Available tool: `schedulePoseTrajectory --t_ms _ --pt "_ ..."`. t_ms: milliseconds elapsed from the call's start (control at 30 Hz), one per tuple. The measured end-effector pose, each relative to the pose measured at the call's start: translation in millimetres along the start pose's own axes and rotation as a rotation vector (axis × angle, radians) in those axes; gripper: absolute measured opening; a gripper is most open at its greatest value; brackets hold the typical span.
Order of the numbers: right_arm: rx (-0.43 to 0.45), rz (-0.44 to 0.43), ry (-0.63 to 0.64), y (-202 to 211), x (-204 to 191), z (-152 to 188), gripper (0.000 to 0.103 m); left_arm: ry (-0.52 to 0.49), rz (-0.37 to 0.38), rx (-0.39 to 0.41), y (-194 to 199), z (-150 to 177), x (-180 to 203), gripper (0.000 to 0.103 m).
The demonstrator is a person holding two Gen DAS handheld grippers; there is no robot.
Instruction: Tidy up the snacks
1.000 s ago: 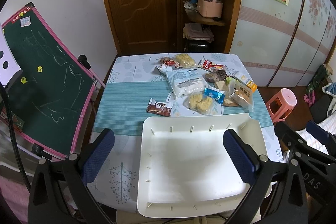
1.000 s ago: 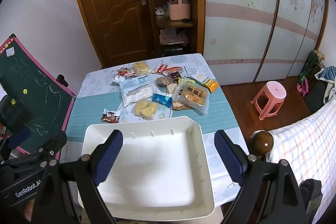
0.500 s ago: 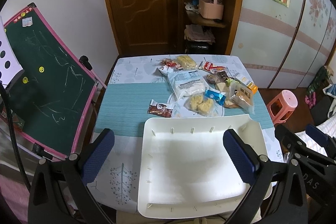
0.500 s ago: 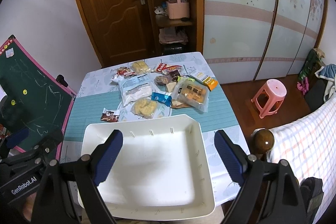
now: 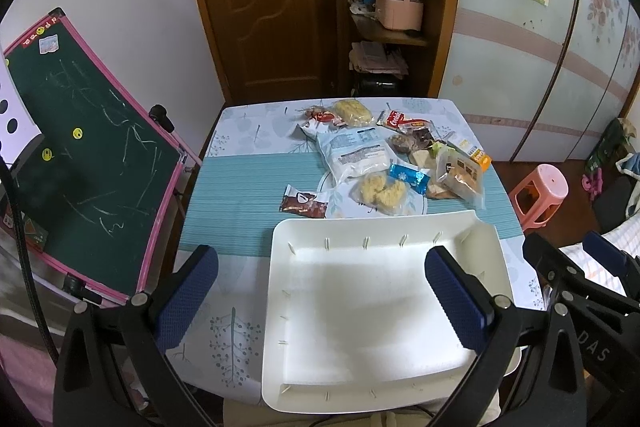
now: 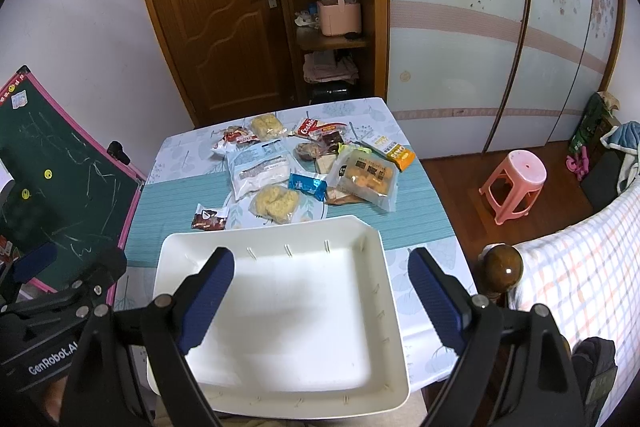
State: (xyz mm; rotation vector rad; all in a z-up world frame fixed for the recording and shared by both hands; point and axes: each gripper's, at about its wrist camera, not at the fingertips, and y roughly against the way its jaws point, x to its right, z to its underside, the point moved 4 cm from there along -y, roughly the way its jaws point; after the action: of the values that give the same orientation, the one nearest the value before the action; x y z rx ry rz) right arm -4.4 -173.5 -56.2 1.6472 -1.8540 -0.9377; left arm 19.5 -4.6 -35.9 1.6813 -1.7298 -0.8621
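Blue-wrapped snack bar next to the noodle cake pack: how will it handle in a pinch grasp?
The blue-wrapped snack bar looks small and flat, so it is probably light. Its glossy film wrapper may be slippery and crinkle under the pads. It lies against the noodle cake pack and a clear bag of golden pieces, so a push would likely nudge those too.

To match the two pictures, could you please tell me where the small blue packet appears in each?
Left wrist view: blue packet, right of centre, beyond the white tray.
Right wrist view: blue packet, near centre, beyond the tray.
Shared landmark: pink stool.
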Motion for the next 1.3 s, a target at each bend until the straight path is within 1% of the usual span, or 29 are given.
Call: schedulePoseTrajectory --t_ms 100,233,367,533,733,800,867,967,1100,1200,1300 --pt "-0.005 -0.012 -0.001 -1 0 3 0.09 0.003 -0.005 -0.001 -2 1 0 0.103" --pt "-0.002 -0.009 0.018 -2 0 -4 0.09 0.003 -0.002 -0.001 -3 2 -2 0.103" --pt "0.026 0.023 0.068 0 -7 -8 0.089 0.014 0.033 -0.019 -8 1 -5 0.103" --pt "0.042 0.039 0.112 1 -13 -16 0.089 0.031 0.048 0.012 -4 -4 -9 0.103" --pt "0.038 0.026 0.122 3 -14 -22 0.089 0.037 0.069 0.024 -1 -10 -12 0.103" --pt "0.038 0.025 0.128 4 -16 -23 0.089 0.034 0.064 0.047 1 -12 -13 0.103" --pt "0.04 0.028 0.137 5 -17 -24 0.089 0.017 0.06 0.076 4 -15 -14 0.103" --pt "0.041 0.031 0.147 5 -19 -26 0.089 -0.026 0.058 0.101 9 -21 -11 0.103" --pt "0.062 0.048 0.174 6 -23 -34 0.089 -0.057 0.056 0.132 17 -30 -9 0.103" --pt "0.057 0.035 0.187 4 -24 -42 0.089 -0.088 0.057 0.123 18 -41 -9 0.103" --pt "0.071 0.046 0.191 2 -23 -55 0.089 -0.084 0.079 0.107 15 -54 -14 0.103"
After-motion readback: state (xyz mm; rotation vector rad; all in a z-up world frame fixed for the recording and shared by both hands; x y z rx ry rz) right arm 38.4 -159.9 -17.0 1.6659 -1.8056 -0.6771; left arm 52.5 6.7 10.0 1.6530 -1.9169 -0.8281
